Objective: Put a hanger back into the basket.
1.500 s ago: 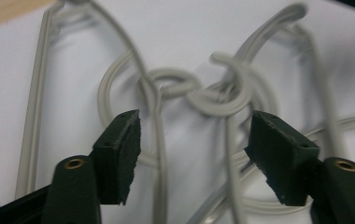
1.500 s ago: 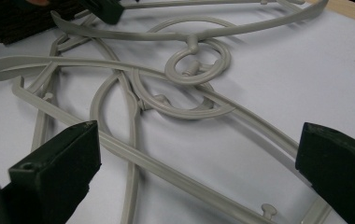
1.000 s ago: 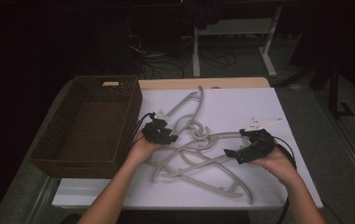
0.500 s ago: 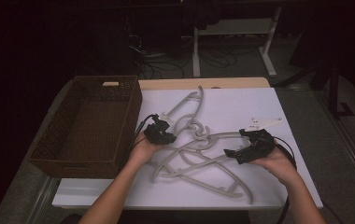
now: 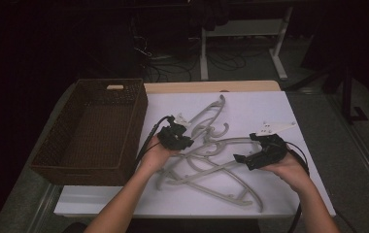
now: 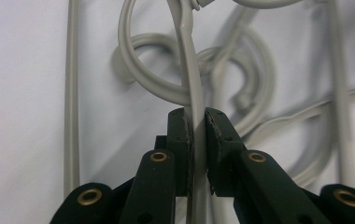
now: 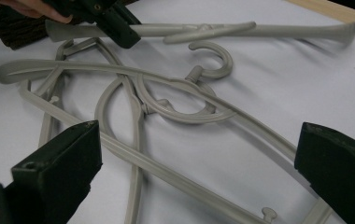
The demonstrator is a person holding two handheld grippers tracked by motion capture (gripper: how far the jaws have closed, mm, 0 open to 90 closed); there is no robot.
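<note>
Several grey plastic hangers (image 5: 207, 162) lie tangled on the white tabletop (image 5: 250, 107). My left gripper (image 5: 186, 141) is shut on the thin arm of the top hanger (image 6: 185, 56); the black pads (image 6: 180, 135) press on it from both sides. That hanger (image 7: 241, 30) runs across the top of the right gripper view, where the left gripper (image 7: 115, 23) clamps it. My right gripper (image 5: 241, 160) hovers at the right side of the pile. In its own view the right gripper (image 7: 196, 133) stands wide open above the crossed hangers (image 7: 175, 102), with nothing held.
A dark woven basket (image 5: 80, 174) stands at the left, right against the white sheet. A wooden table edge (image 5: 211, 86) runs along the back. Bare white surface lies at the back right and along the front.
My left hand has shifted a little to the right and upward, and the top hanger has moved with it. The right hand has stayed where it was.
</note>
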